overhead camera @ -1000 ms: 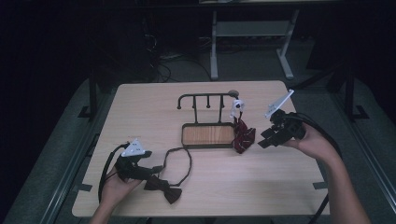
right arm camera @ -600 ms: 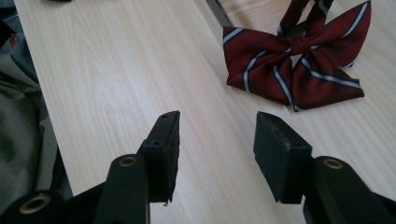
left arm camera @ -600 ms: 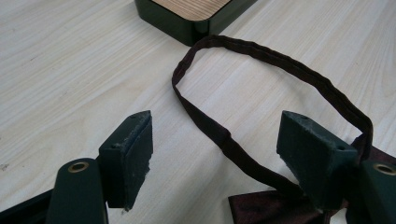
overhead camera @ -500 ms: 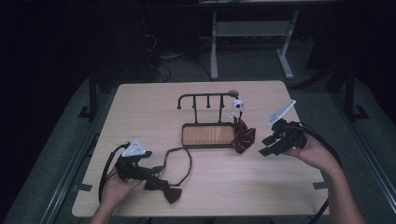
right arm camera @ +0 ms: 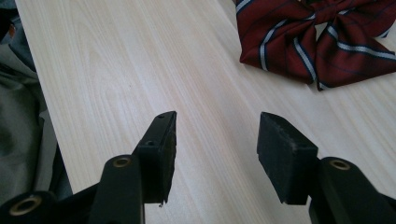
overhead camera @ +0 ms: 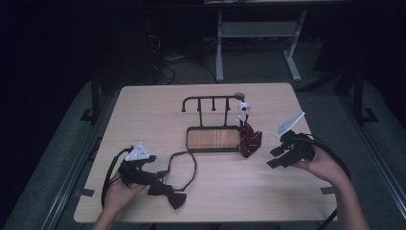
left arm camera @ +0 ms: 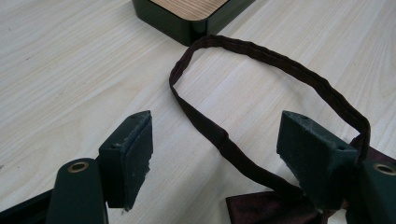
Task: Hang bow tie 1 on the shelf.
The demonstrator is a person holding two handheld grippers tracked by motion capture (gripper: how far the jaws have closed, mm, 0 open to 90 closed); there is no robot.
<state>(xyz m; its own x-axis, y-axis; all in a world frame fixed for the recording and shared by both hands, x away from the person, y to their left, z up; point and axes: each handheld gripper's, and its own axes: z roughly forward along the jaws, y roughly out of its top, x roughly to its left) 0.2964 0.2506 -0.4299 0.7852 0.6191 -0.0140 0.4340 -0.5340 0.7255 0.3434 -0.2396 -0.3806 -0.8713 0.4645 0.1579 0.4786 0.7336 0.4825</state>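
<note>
A dark brown bow tie (overhead camera: 168, 195) with a looped strap (overhead camera: 186, 165) lies near the table's front left. My left gripper (overhead camera: 157, 179) rests beside it, open. In the left gripper view the strap (left arm camera: 219, 137) runs between the spread jaws of the left gripper (left arm camera: 217, 119), and the pads do not press it. A red striped bow tie (overhead camera: 250, 139) lies by the right end of a hook rack (overhead camera: 213, 138). My right gripper (overhead camera: 274, 158) hovers to its right, open; its jaws have just been opening with nothing between them. The red tie (right arm camera: 317, 42) lies ahead of the right gripper (right arm camera: 217, 116).
The rack has a wood-topped dark base (left arm camera: 187, 18) and a bar of hooks (overhead camera: 210, 99) with a white piece (overhead camera: 243, 109) at its right end. Cables trail from both grippers. The table's right edge (overhead camera: 313, 143) is close to my right hand.
My right gripper has drawn back from the red tie toward the near edge and sunk lower, its jaws wider. The left gripper and brown tie have stayed put.
</note>
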